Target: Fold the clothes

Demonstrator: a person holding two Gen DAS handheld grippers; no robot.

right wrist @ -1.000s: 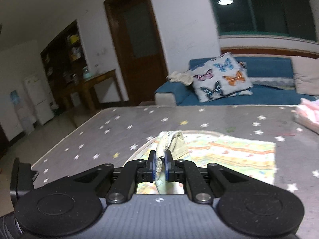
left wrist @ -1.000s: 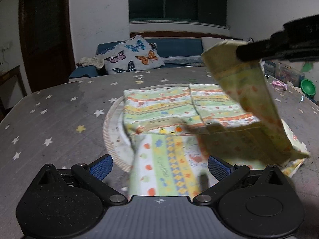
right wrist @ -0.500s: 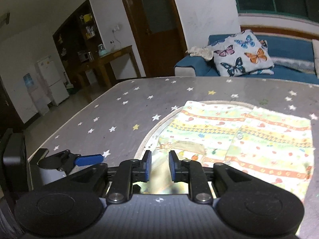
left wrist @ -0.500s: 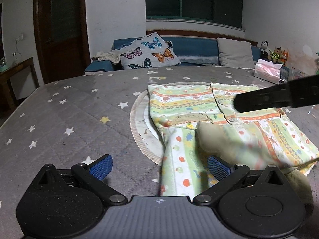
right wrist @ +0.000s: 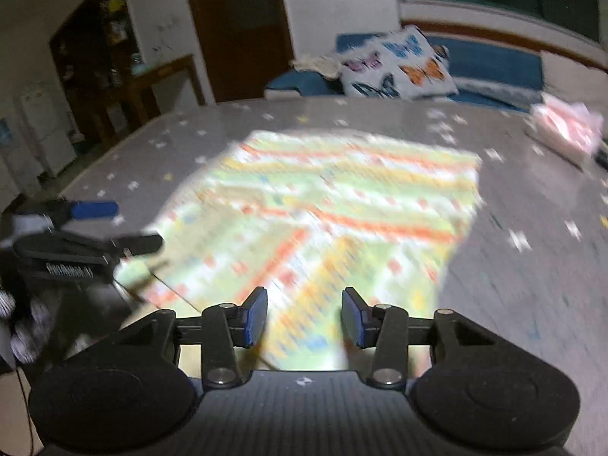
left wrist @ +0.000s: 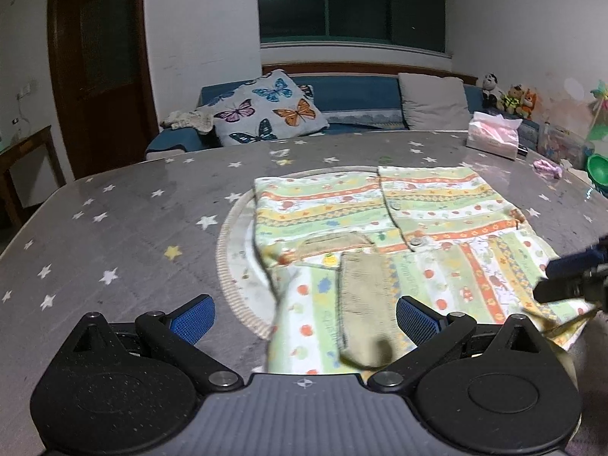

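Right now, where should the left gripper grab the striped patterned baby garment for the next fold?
Probably the near hem end of the striped baby garment, where the tan ribbed cuff hangs toward the table edge. It lies between the open left gripper pads, so come straight forward from the near side and pinch the edge.

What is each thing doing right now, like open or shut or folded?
left tool: open, holding nothing.
right tool: open, holding nothing.
patterned baby garment: lying on the table, sleeves folded in.
tissue pack: a tissue sticking out on top.
wooden door: shut.
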